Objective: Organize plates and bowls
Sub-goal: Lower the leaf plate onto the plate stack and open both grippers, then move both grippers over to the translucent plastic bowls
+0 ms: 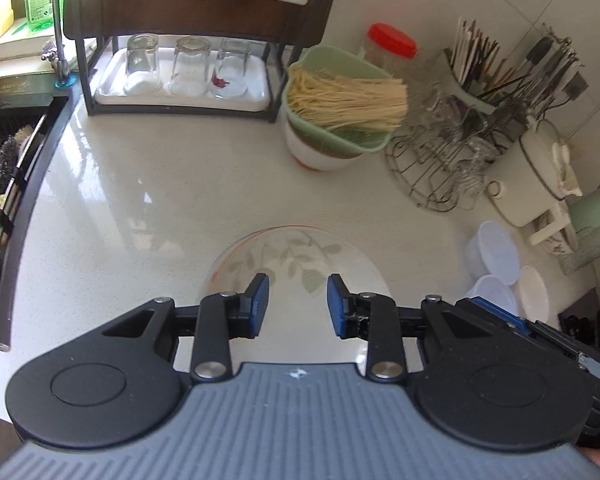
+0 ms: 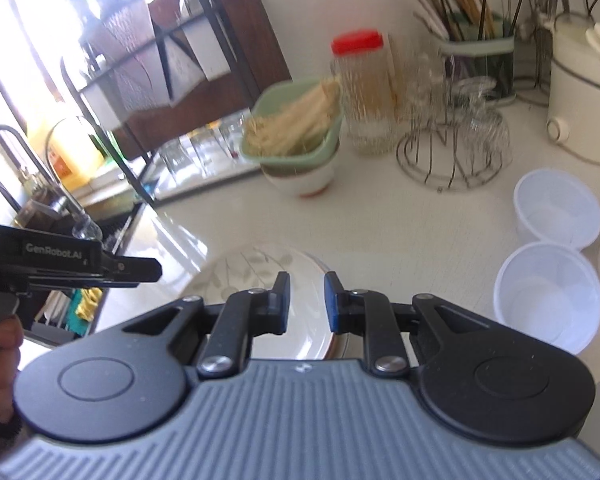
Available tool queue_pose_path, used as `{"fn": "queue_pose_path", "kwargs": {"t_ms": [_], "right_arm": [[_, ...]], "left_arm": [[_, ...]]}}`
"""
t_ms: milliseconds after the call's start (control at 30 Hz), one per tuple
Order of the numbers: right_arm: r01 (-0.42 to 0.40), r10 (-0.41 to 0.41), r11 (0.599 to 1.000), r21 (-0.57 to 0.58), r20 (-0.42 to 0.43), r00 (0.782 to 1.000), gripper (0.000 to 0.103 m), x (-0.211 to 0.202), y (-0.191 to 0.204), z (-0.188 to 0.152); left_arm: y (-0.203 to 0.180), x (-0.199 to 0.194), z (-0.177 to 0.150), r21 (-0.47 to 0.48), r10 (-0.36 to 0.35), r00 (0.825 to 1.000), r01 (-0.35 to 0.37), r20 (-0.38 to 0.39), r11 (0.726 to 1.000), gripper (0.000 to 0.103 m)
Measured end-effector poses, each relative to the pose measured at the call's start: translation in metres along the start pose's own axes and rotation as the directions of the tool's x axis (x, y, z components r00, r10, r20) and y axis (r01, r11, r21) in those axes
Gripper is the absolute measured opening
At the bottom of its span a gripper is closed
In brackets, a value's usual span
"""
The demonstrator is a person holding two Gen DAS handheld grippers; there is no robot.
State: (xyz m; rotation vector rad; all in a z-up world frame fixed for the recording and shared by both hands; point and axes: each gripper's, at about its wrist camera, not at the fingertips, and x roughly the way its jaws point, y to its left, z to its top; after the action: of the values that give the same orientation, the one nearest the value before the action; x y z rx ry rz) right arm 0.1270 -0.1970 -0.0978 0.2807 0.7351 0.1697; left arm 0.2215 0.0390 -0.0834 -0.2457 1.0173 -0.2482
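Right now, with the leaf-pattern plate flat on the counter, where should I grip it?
Take the leaf-pattern plate by its raised rim on the near right edge, sliding one finger of the right tool under the lip. It lies flat, so only the rim offers a hold, and that tool is already open above it.

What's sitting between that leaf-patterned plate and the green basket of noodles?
Nothing: in the left wrist view, only bare white countertop stretches from the plate to the green basket. The right wrist view shows the same empty gap.

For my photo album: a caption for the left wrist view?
Open left gripper hovering over a leaf-patterned plate on a kitchen counter.
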Motion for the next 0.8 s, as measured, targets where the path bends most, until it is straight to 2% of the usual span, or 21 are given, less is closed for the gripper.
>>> {"fn": "queue_pose_path", "kwargs": {"t_ms": [333,600,800], "right_arm": [[0.014,-0.014,1.000,0.002,0.095,0.995,0.021,-0.048,-0.017,0.005],[0.030,-0.027,0.999,-0.026,0.121,0.992,0.021,-0.078,-0.035,-0.005],[0.049,-0.045,0.998,-0.031,0.139,0.989,0.021,-0.095,-0.048,-0.016]], "left_arm": [[-0.050,-0.022,-0.017,0.053,-0.041,0.998,0.038,0.043,0.998,0.036],[-0.085,-0.035,-0.047,0.084,-0.047,0.996,0.041,0.076,0.996,0.036],[-0.101,-0.030,-0.068,0.095,-0.052,0.997,0.046,0.060,0.994,0.036]]}}
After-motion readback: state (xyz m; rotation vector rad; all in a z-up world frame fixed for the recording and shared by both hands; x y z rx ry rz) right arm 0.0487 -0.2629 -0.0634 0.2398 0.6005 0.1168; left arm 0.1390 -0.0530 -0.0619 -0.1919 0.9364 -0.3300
